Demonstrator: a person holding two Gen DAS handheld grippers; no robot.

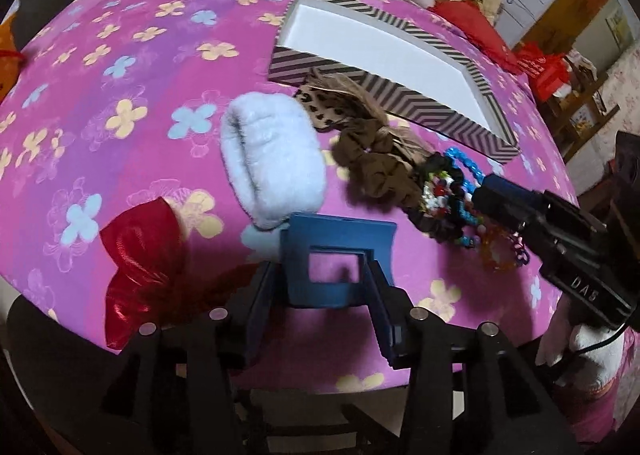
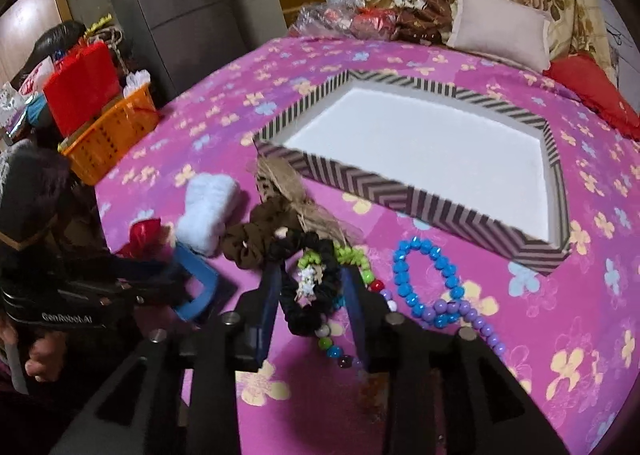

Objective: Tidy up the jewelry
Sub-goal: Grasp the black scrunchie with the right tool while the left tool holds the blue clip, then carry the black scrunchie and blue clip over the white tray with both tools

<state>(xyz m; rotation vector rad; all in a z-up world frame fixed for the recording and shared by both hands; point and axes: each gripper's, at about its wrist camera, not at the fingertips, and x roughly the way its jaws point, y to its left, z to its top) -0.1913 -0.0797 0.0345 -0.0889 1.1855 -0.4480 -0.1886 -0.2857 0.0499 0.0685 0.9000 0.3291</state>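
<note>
A chevron-striped box [image 1: 404, 103] [image 2: 400, 191] with a white empty inside lies on the pink flowered bedspread. In front of it lie a white fluffy scrunchie [image 1: 272, 159] [image 2: 208, 207], a brown scrunchie [image 1: 372, 171] [image 2: 248, 239], a leopard-print bow [image 1: 324, 107], a red shiny bow [image 1: 140, 259] and bead bracelets [image 2: 424, 279]. My left gripper [image 1: 332, 275] is shut on a blue rectangular clip [image 1: 336, 255] [image 2: 200, 287]. My right gripper [image 2: 312, 287] has its jaws around a black scrunchie [image 2: 308, 295] with a sparkly charm; it also shows in the left wrist view [image 1: 496, 195].
An orange basket [image 2: 112, 135] with a red bag stands off the bed's left. A pale cushion [image 2: 500, 31], a red cushion [image 2: 592, 95] and blankets lie at the far end. Bare bedspread [image 1: 120, 75] lies left of the box.
</note>
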